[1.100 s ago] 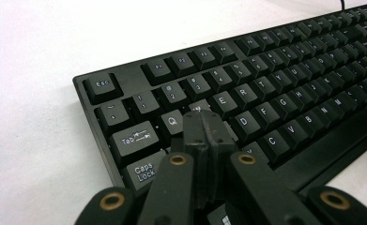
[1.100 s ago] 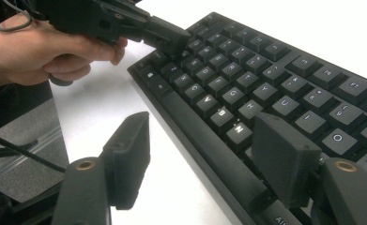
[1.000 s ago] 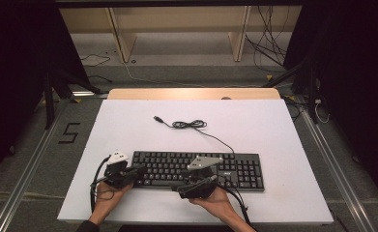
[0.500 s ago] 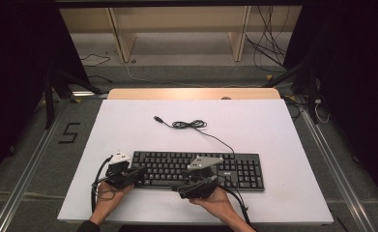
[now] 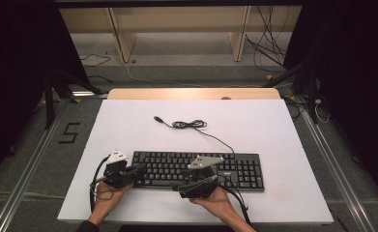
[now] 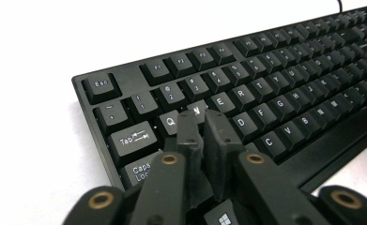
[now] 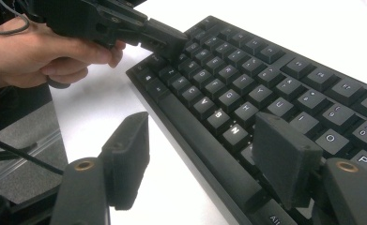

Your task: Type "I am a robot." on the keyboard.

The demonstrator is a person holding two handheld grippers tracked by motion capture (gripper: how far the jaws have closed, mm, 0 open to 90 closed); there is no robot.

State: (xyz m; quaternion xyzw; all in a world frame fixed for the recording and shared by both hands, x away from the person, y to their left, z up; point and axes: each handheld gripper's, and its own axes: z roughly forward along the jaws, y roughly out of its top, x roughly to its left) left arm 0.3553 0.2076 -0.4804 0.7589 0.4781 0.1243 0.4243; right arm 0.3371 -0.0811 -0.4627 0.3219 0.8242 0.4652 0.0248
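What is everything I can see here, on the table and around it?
keyboard: one, black, near edge of the table.
cable: one, black, loosely coiled behind the keyboard, plug end lying free.
table: one, white top, wooden far edge.
shelf unit: one, pale wood, on the floor beyond the table.
left gripper: one, black, jaws nearly together over the keyboard's left-end letter keys, just been opening slightly, nothing between them.
right gripper: one, black, jaws wide apart across the keyboard's near edge.
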